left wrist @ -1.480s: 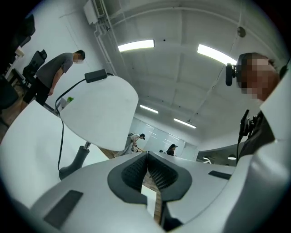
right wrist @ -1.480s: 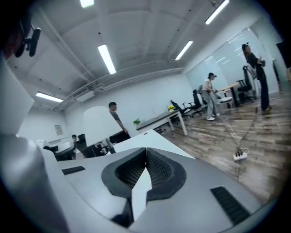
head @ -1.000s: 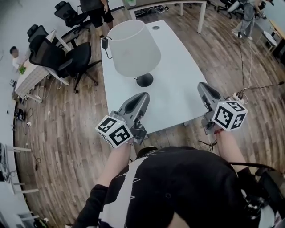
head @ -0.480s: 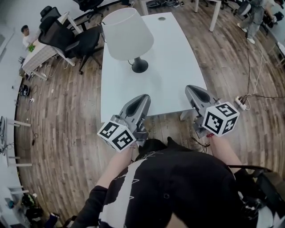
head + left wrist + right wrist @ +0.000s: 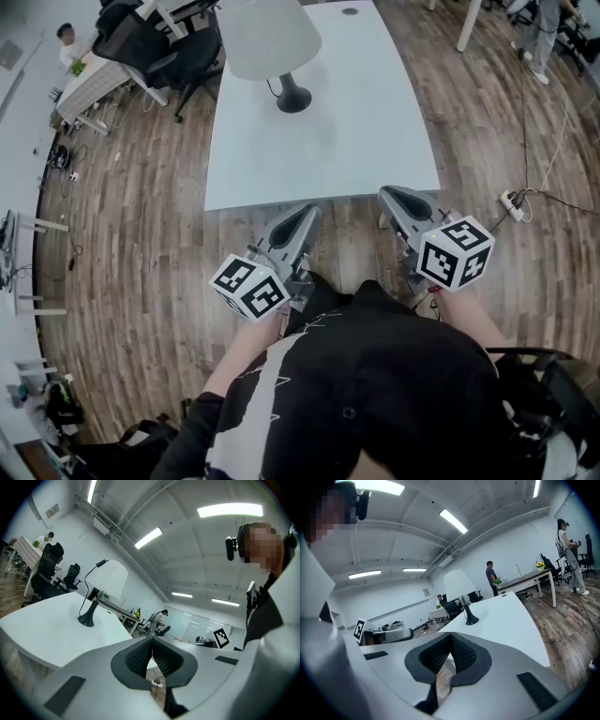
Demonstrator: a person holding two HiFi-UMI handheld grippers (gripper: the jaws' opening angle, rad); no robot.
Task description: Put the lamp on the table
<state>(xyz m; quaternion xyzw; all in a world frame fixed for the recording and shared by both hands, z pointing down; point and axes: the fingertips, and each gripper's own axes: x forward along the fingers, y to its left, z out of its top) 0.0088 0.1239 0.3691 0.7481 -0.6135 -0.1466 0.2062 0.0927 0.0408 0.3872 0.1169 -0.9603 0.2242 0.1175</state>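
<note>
The lamp (image 5: 270, 39), with a white shade and a black round base (image 5: 293, 98), stands upright at the far end of the white table (image 5: 323, 150). Both grippers hang over the wooden floor just short of the table's near edge, well away from the lamp. My left gripper (image 5: 305, 217) is shut with nothing in it, and my right gripper (image 5: 392, 197) is shut and empty too. In the left gripper view the lamp (image 5: 89, 616) stands far off on the table (image 5: 42, 630), beyond the closed left gripper (image 5: 151, 641). The right gripper view shows the lamp (image 5: 461, 590) beyond the closed right gripper (image 5: 451, 640).
Black office chairs (image 5: 141, 42) and another desk (image 5: 89, 89) stand left of the table. A power strip (image 5: 511, 200) with a cable lies on the floor at the right. People stand by desks at the back (image 5: 491, 576) and right (image 5: 569, 550).
Both grippers have drawn back from over the table to the floor in front of it. The view has backed away too, so the lamp looks farther off. The lamp stays put.
</note>
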